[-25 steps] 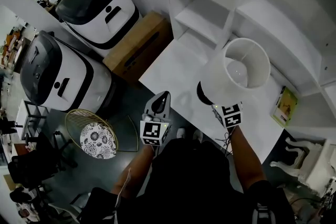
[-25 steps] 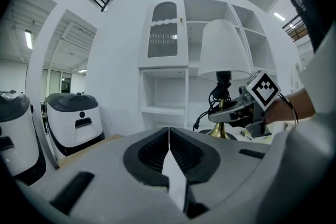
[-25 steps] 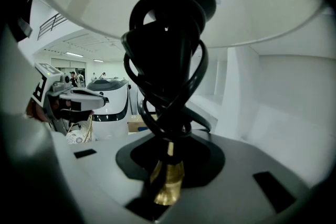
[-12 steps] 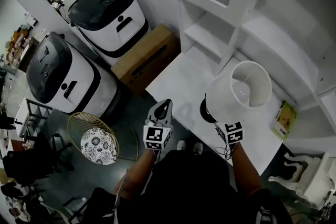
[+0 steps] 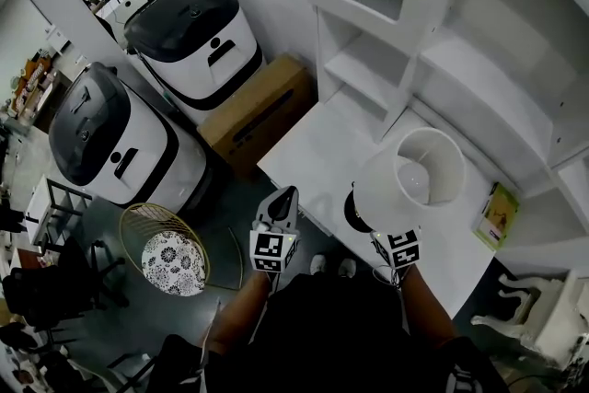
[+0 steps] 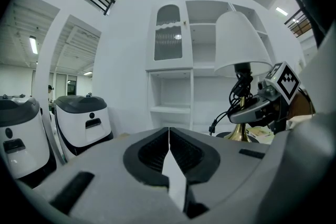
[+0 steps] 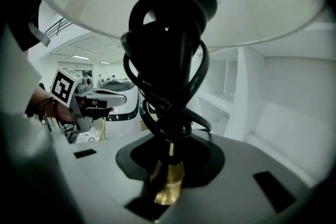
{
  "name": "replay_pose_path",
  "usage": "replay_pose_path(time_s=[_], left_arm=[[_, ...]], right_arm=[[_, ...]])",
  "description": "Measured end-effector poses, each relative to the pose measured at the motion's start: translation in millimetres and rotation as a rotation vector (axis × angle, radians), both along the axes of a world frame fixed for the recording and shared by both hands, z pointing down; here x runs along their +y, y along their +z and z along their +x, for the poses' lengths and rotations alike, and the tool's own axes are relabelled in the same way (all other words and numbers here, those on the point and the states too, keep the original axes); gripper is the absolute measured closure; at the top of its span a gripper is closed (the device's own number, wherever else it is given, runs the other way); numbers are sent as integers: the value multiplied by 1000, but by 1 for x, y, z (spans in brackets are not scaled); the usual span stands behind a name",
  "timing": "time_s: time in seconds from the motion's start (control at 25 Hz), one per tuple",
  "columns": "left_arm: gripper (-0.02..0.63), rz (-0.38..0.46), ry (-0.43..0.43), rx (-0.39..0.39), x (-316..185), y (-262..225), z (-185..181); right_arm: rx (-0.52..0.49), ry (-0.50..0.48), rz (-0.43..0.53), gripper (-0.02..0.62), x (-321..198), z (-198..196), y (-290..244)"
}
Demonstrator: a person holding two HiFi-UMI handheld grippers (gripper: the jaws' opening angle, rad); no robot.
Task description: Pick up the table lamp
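Right hand-held gripper (image 7: 168, 178): pinching lamp's (image 5: 411, 177) brass stem.
Left hand-held gripper (image 6: 169, 152): pressed together, empty.
Lamp: my desk's (image 5: 308, 138) near edge; shelves (image 5: 368, 69) behind, book (image 5: 497, 214) near.
Change: same grip, lamp nearer me.

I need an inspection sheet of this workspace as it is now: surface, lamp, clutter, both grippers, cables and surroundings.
Surface: white desk top, smooth, unmarked where visible.
Job's things: upright table lamp, white shade, brass stem, black round base.
Clutter: yellow-green booklet at the desk's right end.
Grippers: right gripper shut on the brass stem; left gripper shut, empty, off the desk's edge.
Cables: black cord coiled round the stem under the shade.
Surroundings: white shelf unit, two black-and-white machines, brown cardboard box, gold wire basket on the floor.
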State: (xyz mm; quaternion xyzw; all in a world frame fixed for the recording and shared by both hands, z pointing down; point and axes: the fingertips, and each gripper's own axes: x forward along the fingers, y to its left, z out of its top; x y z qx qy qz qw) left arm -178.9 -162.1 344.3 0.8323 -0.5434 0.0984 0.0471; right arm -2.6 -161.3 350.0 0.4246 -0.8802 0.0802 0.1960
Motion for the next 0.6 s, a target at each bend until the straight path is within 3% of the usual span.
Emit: replay_pose_path(time_s=[0.6], left_arm=[[588,20,15,4,10,-5,12]], right_arm=[[-13,10,0,502,23,7,-9]])
